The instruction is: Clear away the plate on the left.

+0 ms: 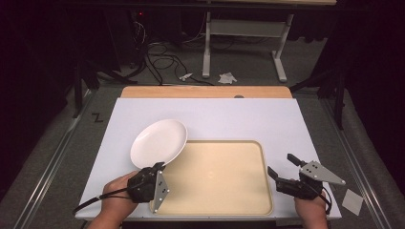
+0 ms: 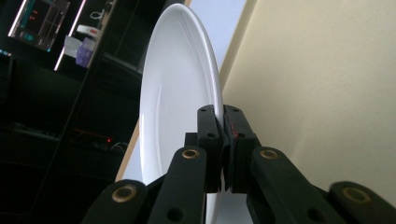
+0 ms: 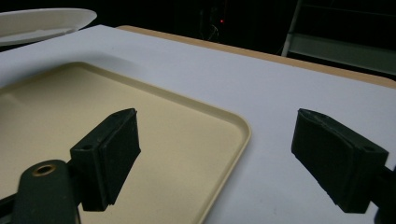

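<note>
Pinching the white plate's (image 1: 159, 142) rim in my left hand-held gripper (image 1: 159, 165), I rest my right hand-held gripper (image 1: 282, 165) wide open, holding nothing, beside the tray (image 1: 219, 177).

The tray (image 1: 224, 176) lies bare, with room to pass across it; the tilted plate (image 1: 159, 143) overhangs its far left corner, blocking that side.

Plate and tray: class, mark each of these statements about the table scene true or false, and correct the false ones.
1. The left gripper is shut on the rim of the white plate. True.
2. The right gripper holds the beige tray. False: its jaws stand open, holding nothing.
3. The plate lies flat in the middle of the tray. False: it is held tilted over the tray's far left corner.
4. Nothing lies on the tray. True.
</note>
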`<state>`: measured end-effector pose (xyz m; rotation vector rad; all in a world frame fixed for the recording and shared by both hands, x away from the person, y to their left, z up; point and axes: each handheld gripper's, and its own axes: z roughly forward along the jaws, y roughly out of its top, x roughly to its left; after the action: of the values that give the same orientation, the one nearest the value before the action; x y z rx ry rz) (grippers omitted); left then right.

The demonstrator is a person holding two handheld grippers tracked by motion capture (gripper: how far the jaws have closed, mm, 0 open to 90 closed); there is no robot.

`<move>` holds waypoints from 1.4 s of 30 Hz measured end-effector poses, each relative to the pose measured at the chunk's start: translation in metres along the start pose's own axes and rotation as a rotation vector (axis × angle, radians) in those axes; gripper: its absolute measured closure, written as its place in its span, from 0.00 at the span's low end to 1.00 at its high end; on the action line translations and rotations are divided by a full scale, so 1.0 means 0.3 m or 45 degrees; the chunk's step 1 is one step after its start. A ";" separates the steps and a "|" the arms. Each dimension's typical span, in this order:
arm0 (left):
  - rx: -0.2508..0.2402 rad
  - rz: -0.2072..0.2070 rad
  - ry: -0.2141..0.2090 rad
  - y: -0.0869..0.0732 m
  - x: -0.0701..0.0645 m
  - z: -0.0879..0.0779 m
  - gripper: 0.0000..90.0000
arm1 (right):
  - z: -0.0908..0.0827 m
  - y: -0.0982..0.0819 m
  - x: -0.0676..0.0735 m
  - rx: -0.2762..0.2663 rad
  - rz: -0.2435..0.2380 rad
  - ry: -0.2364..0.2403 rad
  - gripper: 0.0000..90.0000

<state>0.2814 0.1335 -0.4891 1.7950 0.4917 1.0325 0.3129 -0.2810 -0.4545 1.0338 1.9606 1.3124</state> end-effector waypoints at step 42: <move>-0.083 0.099 -0.373 0.111 -0.299 0.083 0.97 | 0.001 0.000 -0.003 -0.001 -0.005 -0.015 0.18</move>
<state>0.2479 0.0415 -0.5021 1.8793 0.2076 0.8084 0.3136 -0.2815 -0.4545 1.0343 1.9525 1.3014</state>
